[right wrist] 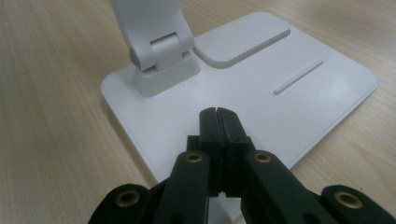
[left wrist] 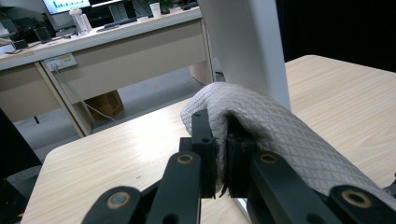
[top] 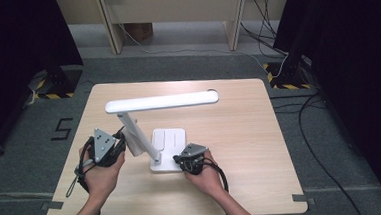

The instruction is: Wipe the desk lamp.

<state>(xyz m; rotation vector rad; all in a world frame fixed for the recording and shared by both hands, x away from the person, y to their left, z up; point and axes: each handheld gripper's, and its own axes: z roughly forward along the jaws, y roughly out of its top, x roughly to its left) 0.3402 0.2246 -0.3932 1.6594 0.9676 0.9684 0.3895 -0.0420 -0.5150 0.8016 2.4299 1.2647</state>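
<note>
Grey carpet surrounds a light wooden table [top: 240,134] in the high view, with pale desks beyond. On the table stands a white desk lamp [top: 161,102], its long head level above a slanted arm and a flat base [top: 169,141]. A person's left gripper [top: 122,139] sits at the lamp's arm; the right gripper [top: 177,160] rests at the base's near edge.

From the left gripper view, the left gripper [left wrist: 220,135] is clenched on a grey quilted cloth [left wrist: 275,135], which drapes over the right jaw just in front of the lamp's white arm [left wrist: 247,46].

From the right gripper view, the right gripper [right wrist: 218,111] is clamped together with nothing between its jaws, its tips over the lamp's base [right wrist: 299,102], near the hinge [right wrist: 163,58].
</note>
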